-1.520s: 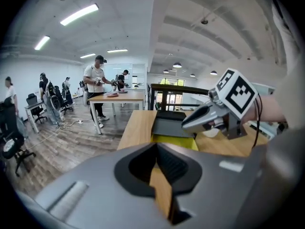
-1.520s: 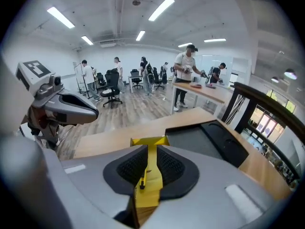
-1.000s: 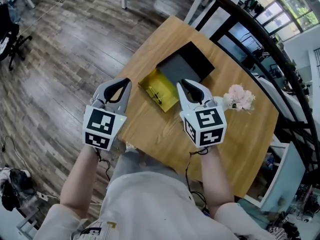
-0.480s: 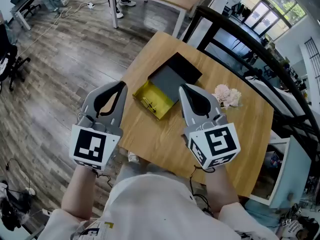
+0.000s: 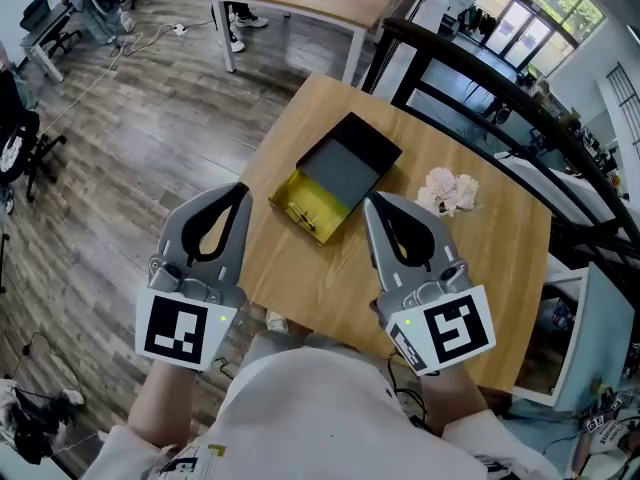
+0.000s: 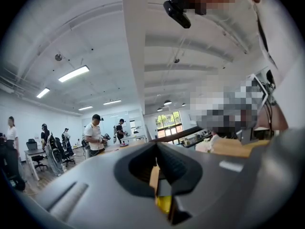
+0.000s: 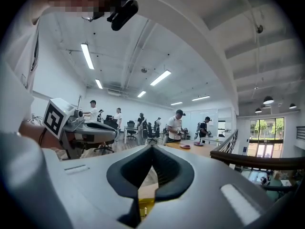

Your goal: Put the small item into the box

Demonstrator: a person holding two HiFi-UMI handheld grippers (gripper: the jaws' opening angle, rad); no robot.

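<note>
The left gripper [image 5: 241, 188] is at the left side, above the wooden floor [image 5: 120, 138] and just beside the left edge of the wooden table [image 5: 320, 268]. In the left gripper view its two jaws [image 6: 156, 147] are pressed together at the tips and nothing is between them; only a bit of wood and a bit of yellow show through the gap behind the tips. On its back end is a marker cube [image 5: 182, 330]. Ahead, between the two grippers, an open box [image 5: 335, 173] lies on the table. Its yellow-lined half [image 5: 308, 206] is nearer to the person and its dark grey half is farther away. Something small and golden lies in the yellow half, but what it is cannot be told. The right gripper [image 5: 371, 201] is above the table, just to the right of the yellow half. In the right gripper view its jaws [image 7: 151, 149] are also closed tip to tip, with nothing held. The small pale pink item [image 5: 447, 190], which looks like a bunch of flowers, lies on the table to the right of the box. It is apart from the box and near the right gripper's tips, and it is not inside the box. At the far right a black railing [image 5: 480, 63] runs along the table.
</note>
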